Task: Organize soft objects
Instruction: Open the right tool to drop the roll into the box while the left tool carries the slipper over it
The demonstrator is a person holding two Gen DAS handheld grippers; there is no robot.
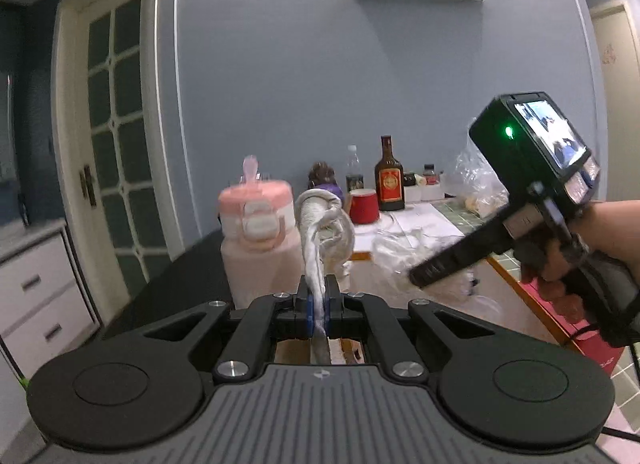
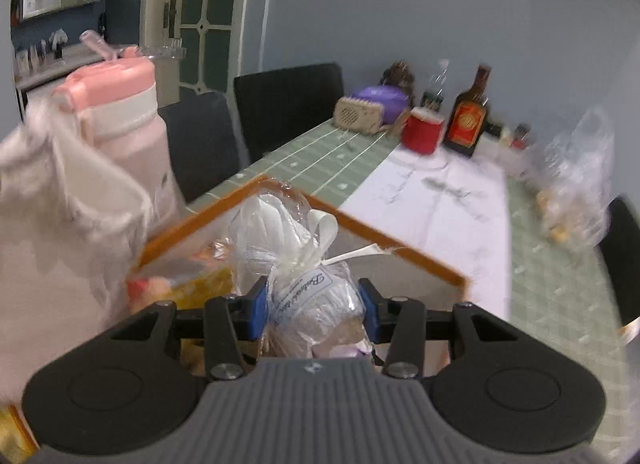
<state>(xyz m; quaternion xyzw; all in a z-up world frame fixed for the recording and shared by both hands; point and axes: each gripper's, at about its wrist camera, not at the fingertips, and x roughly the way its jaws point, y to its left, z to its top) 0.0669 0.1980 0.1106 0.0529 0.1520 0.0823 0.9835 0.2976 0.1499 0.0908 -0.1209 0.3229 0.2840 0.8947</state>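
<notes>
My left gripper [image 1: 319,304] is shut on a white-grey cloth [image 1: 320,232], which stands up from between the blue pads in a rolled bunch. The same cloth [image 2: 60,223] fills the left edge of the right wrist view, blurred. My right gripper [image 2: 314,304] is shut on a clear plastic bag [image 2: 312,304] with a printed label and something brownish inside; its tied top sticks up ahead of the pads. It hangs over a box with an orange rim [image 2: 400,254] that holds other wrapped items. In the left wrist view, a hand holds the right gripper [image 1: 420,276] at the right.
A pink water bottle [image 2: 128,123] stands close beside the box. At the far end of the green tiled table [image 2: 320,167] are a red cup [image 2: 422,135], a brown bottle [image 2: 468,119] and crumpled clear bags [image 2: 572,183]. Black chairs [image 2: 288,103] line the left side.
</notes>
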